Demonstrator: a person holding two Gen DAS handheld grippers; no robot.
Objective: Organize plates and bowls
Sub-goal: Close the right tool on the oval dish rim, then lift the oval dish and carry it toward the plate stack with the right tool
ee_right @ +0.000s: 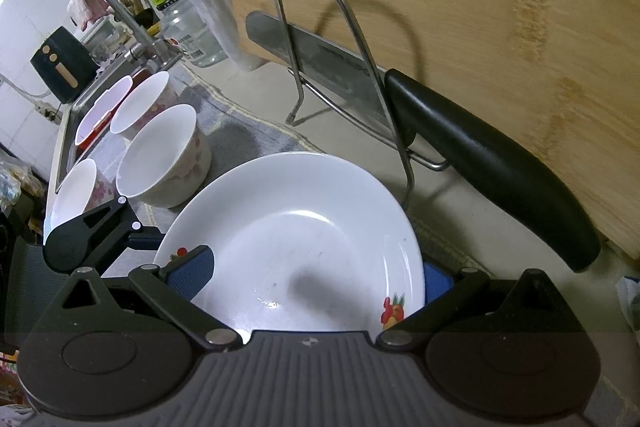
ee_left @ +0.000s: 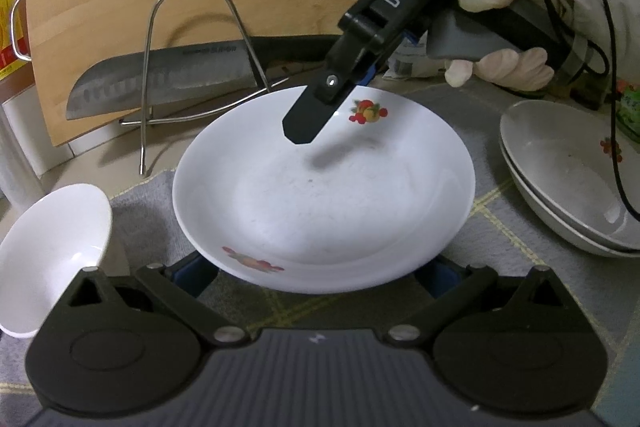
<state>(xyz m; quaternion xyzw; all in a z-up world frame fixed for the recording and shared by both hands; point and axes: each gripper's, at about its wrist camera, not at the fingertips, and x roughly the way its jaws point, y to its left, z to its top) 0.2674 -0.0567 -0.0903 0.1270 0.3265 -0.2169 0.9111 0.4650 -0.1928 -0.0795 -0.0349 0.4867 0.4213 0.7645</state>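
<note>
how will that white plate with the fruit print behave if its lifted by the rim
The white plate looks glazed and glossy, so the right gripper on its rim may slip. It appears rigid ceramic, so probably breakable if dropped. Held by one edge of its wide, shallow dish, it would likely tilt downward.

A white plate [ee_right: 304, 227] with fruit prints sits between the right gripper [ee_right: 316, 279] fingers, one blue pad [ee_right: 188, 275] over its left rim, the other just outside its right rim. Beyond it, a knife [ee_right: 420, 119] rests in a wire rack [ee_right: 344, 39] against a wooden board [ee_right: 480, 7]. Bowls [ee_right: 160, 155] stand left by the sink [ee_right: 76, 111]
</note>
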